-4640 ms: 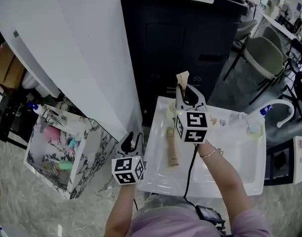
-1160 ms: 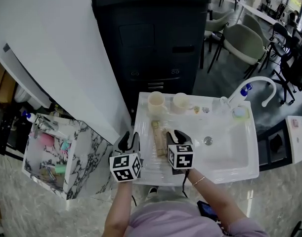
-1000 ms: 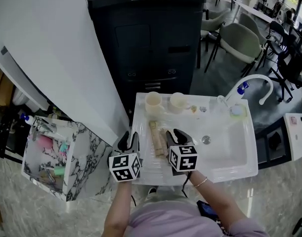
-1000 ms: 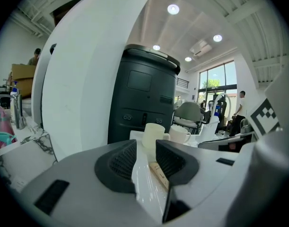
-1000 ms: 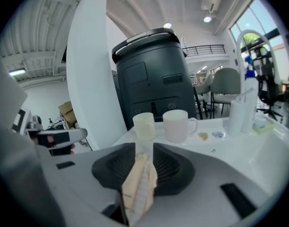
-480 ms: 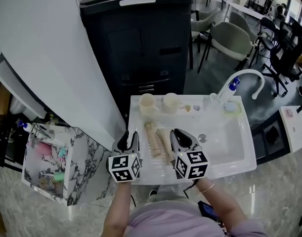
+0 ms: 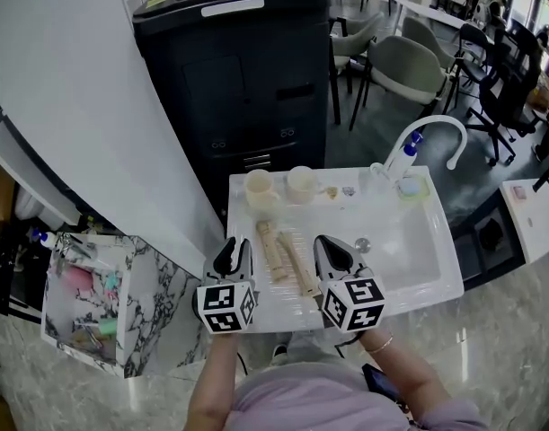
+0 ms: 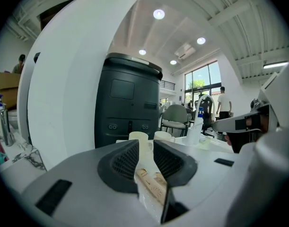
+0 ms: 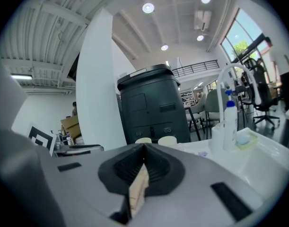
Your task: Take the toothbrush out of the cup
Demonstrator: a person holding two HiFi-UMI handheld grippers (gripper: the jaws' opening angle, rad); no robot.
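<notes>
Two pale wooden toothbrushes (image 7: 270,250) (image 7: 298,268) lie side by side on the white counter (image 7: 256,308), in front of two cream cups (image 7: 259,187) (image 7: 301,182). My right gripper (image 7: 335,251) hovers just right of them, jaws shut with nothing held. In the right gripper view only a beige strip (image 9: 137,193) shows through the slit under the jaws. My left gripper (image 7: 234,259) hangs over the counter's left edge. Its jaws are partly open and closing, with nothing between them. In the left gripper view a toothbrush (image 8: 151,183) shows through the gap, with the cups (image 8: 138,137) beyond.
A sink basin (image 7: 404,241) with a curved white faucet (image 7: 427,137) and a bottle (image 7: 409,151) fills the counter's right half. A black cabinet (image 7: 247,79) stands behind. A marble-patterned box (image 7: 94,303) of toiletries sits on the floor at left. Chairs (image 7: 400,70) stand at the back right.
My right gripper laid the toothbrush beside the other one, let go, drew back and up, and its jaws came shut. My left gripper rose a little and narrowed.
</notes>
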